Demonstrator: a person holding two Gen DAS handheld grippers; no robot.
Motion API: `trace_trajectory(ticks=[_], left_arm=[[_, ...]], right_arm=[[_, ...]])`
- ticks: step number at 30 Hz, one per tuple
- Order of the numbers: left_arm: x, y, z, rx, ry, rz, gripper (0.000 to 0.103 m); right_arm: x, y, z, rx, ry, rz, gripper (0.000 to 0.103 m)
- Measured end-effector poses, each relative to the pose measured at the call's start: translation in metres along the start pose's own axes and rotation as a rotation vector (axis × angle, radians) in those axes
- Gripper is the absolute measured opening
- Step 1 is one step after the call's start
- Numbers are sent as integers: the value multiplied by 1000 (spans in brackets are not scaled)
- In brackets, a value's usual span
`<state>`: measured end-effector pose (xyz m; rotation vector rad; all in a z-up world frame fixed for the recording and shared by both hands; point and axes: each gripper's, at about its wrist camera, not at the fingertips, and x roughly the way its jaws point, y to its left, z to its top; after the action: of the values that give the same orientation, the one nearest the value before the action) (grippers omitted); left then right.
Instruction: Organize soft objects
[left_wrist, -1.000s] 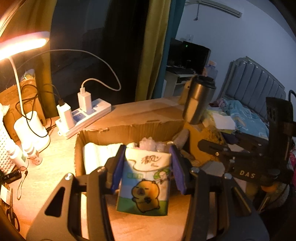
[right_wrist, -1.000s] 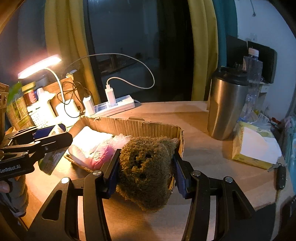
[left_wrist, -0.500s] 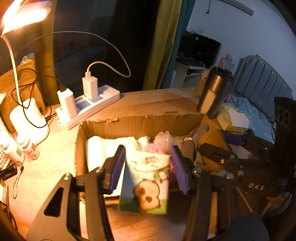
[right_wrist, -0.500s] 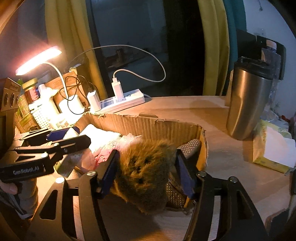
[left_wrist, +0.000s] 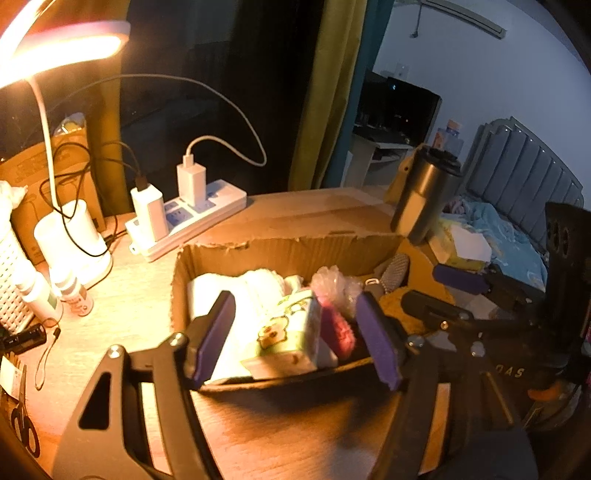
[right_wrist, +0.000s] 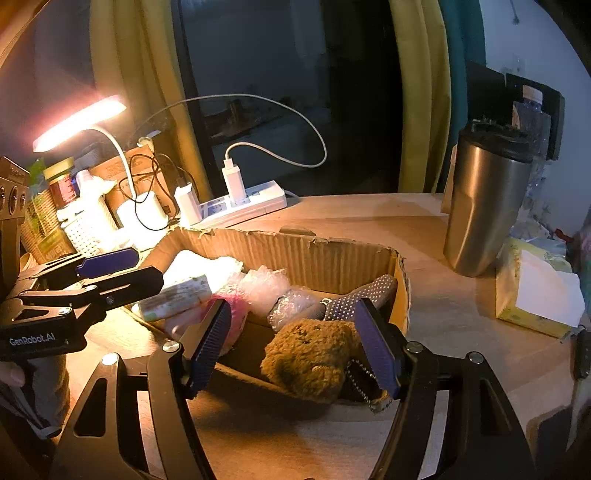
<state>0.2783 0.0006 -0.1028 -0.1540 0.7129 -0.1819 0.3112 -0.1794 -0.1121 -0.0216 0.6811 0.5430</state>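
Newly dropped: fuzzy brown plush toy (right_wrist: 314, 360), boxed.

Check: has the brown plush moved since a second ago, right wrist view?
Yes. The brown plush went from in front of the cardboard box down inside its near right corner.

Near wall of cardboard box (left_wrist: 295, 251) hidden behind left gripper (left_wrist: 295, 339) and its shadow. Tissue pack (left_wrist: 288, 336) blurred, print unreadable (cartoon figure only). Pink item (left_wrist: 334, 328) half covered by crinkled plastic (left_wrist: 328, 280). Plush toy (right_wrist: 314, 354) lower edge lost behind box rim; bead chain (right_wrist: 360, 384) partly behind right gripper (right_wrist: 295, 347) finger. Lamp head (left_wrist: 55, 48) cut by frame edge. Scissors (left_wrist: 22, 432) cropped at lower left.
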Motion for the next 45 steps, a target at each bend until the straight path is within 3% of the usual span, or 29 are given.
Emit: trace_trajectory(ticks=[45], left_arm=[[-158, -23, -43, 58, -209, -25, 70]], right_arm=[[-135, 74, -33, -91, -153, -68, 72]])
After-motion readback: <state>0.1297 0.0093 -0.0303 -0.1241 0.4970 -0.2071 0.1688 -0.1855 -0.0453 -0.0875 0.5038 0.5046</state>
